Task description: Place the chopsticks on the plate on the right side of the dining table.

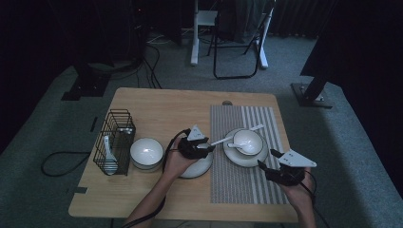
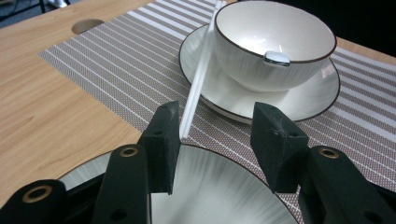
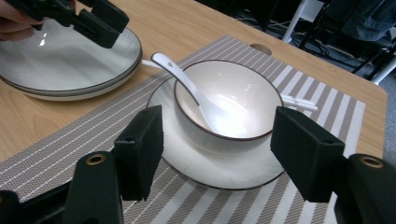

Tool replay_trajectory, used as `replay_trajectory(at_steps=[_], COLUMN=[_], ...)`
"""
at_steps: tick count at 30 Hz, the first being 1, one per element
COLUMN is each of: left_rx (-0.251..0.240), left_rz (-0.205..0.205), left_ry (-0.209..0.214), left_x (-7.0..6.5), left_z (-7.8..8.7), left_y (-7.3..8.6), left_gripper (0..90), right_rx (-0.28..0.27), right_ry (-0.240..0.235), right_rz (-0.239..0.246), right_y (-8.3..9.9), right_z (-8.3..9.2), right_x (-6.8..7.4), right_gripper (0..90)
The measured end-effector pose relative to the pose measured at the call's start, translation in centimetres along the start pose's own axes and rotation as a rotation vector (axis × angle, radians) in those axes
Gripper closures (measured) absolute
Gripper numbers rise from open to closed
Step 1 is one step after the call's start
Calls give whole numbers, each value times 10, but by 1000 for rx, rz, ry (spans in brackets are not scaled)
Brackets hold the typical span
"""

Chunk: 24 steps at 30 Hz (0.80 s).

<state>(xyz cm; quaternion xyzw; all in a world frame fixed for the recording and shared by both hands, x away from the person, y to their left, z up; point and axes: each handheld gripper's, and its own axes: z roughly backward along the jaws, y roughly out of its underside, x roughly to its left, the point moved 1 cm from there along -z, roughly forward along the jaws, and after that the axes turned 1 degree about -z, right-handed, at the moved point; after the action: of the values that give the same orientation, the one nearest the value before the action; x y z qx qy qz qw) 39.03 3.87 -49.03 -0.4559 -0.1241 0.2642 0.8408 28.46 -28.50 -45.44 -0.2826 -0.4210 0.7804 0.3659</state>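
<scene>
Left gripper (image 1: pixel 205 147) sits just left of centre in the high view, above the near plate (image 1: pixel 197 167), its jaws spread with nothing pressed between the pads. In the left gripper view the jaws stand apart over that plate (image 2: pixel 215 186) in the lower half of the frame; the end of a white chopstick (image 2: pixel 198 77) lies just beside my left-hand pad (image 2: pixel 163 140), and I cannot tell whether it touches. That chopstick runs up toward the top centre, leaning on the rim of the saucer (image 2: pixel 303 100) beside the bowl (image 2: pixel 273 44) in the upper right. Right gripper (image 1: pixel 266 161) is at the lower right of the high view, over the near edge of the striped placemat (image 1: pixel 237 185), jaws apart and empty. In the right gripper view its two black jaws frame the bowl (image 3: pixel 229 100) at centre frame, well short of it; a white spoon (image 3: pixel 187 84) rests inside with its handle pointing to the upper left, bowl and spoon on the saucer (image 3: pixel 210 163). At the left of the high view stand a second bowl (image 1: pixel 146 152) and a wire basket (image 1: pixel 114 142) on the wooden table (image 1: pixel 157 107).
</scene>
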Motion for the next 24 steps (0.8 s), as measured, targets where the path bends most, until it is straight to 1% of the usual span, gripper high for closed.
replay_trajectory(at_steps=[5, 6, 10, 14, 17, 21, 24], left_rx=[-3, -1, -1, 0, -5, -16, -21], left_rz=[8, 8, 10, 11, 13, 24, 22], left_ry=[-2, -5, -11, -17, -24, -29, -32], left_x=[2, 2, 3, 4, 4, 6, 6], left_z=[1, 1, 1, 1, 1, 3, 4], left_y=[1, 2, 4, 5, 5, 5, 5], left_gripper=[518, 515, 494, 488, 476, 463, 458], right_rx=[-5, -6, -15, -20, -19, -13, -15], right_ry=[5, 12, 29, 49, 55, 60, 62], right_rz=[-5, -4, -11, -22, -25, -29, -24], right_y=[-4, -5, -8, -9, -9, -10, -12], right_z=[1, 1, 2, 0, -3, -7, -9], right_x=[-9, -11, -16, -19, -21, -23, -23], right_gripper=[359, 358, 330, 283, 256, 243, 235])
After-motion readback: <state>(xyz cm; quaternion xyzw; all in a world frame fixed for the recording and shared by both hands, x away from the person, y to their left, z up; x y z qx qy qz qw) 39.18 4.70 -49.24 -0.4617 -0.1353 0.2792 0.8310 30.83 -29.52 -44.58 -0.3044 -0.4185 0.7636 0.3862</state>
